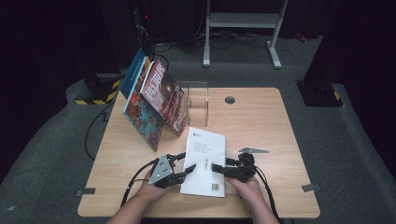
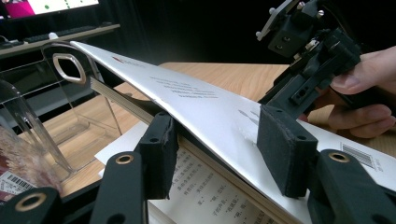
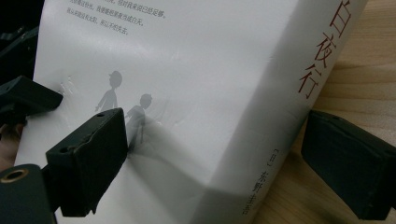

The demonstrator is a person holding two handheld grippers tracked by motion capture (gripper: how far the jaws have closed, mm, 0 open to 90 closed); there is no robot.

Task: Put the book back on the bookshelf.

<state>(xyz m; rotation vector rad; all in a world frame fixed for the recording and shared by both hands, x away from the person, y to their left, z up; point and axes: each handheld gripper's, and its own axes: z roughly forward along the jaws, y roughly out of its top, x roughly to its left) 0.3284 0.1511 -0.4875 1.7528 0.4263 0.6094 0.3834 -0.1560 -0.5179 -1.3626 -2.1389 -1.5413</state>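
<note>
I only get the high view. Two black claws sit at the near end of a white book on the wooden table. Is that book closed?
Observer: No. The left gripper view shows the white paperback book with its cover lifted off the printed pages.
Operator: What is holding it up?
Observer: The left gripper has one pad under the cover and the other on top of it.
Operator: And the other claw?
Observer: In the right gripper view, the right gripper straddles the book's spine. One pad presses down on the cover and the other hangs beside the spine, over the light wooden table.
</note>
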